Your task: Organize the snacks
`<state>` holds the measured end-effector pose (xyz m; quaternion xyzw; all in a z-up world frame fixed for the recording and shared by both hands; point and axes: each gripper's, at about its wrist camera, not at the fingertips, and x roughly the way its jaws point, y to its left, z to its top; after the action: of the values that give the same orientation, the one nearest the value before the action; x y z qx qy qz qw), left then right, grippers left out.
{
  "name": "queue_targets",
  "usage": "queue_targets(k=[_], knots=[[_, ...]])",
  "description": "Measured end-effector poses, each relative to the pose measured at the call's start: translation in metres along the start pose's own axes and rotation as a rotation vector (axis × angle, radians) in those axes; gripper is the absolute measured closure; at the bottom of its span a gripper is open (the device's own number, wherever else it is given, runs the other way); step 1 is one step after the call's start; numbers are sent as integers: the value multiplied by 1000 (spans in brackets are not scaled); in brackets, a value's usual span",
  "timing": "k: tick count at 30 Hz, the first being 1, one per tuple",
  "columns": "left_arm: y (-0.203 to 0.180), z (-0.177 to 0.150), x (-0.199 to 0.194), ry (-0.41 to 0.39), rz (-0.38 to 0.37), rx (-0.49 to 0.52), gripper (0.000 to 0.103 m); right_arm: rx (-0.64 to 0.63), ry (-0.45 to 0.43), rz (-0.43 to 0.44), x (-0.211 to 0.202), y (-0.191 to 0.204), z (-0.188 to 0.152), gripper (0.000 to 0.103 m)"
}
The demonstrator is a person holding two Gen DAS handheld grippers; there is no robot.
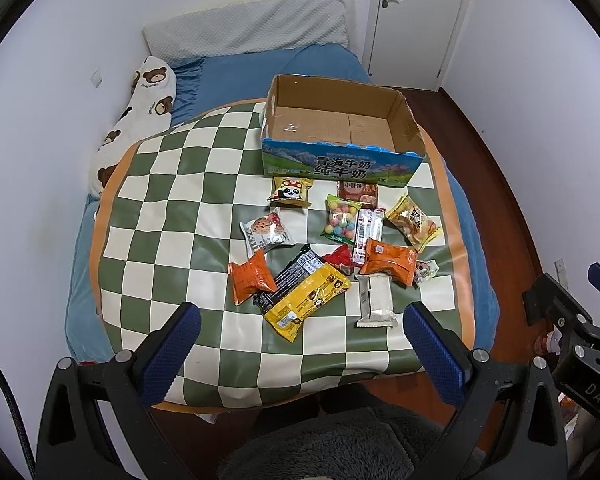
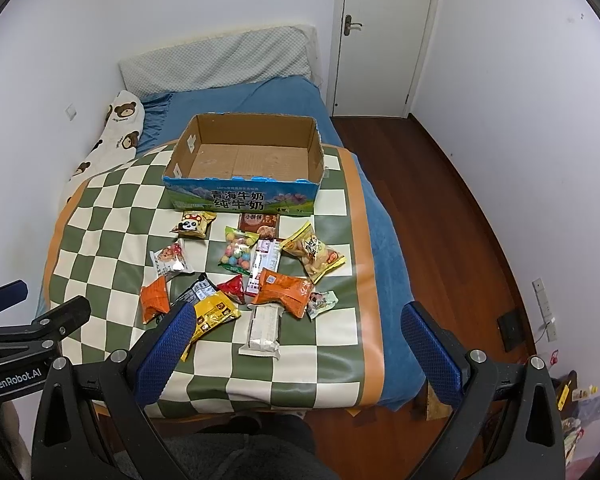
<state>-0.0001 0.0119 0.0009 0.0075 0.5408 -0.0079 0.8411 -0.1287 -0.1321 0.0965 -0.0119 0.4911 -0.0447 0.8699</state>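
Both claws, left claw (image 1: 300,344) and right claw (image 2: 298,346), hang wide and hold nothing at the bottom of the frame. Snacks (image 1: 332,248) lie piled mid-frame on the checked mat (image 1: 160,208); the box (image 1: 340,164) above has nothing inside. Bags overlap, so a grab might catch two, or slippery wrappers could slide off the bed (image 1: 80,248).
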Motion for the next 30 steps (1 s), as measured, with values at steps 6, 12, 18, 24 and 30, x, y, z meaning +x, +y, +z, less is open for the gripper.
queue_targets(k=[6, 12, 18, 24, 30], knots=[[0, 1, -2, -2, 0, 2, 0, -1, 2, 4, -1, 0, 0, 0], [1, 1, -2, -3, 0, 0, 0, 2, 2, 6, -2, -1, -2, 0], [-2, 2, -6, -8, -3, 9, 0, 14, -5, 6, -4, -4, -5, 0], [-4, 1, -8, -10, -3, 13, 0, 18, -8, 6, -5, -6, -6, 0], [-4, 0, -8, -9, -4, 10, 0, 19, -7, 8, -5, -7, -6, 0]])
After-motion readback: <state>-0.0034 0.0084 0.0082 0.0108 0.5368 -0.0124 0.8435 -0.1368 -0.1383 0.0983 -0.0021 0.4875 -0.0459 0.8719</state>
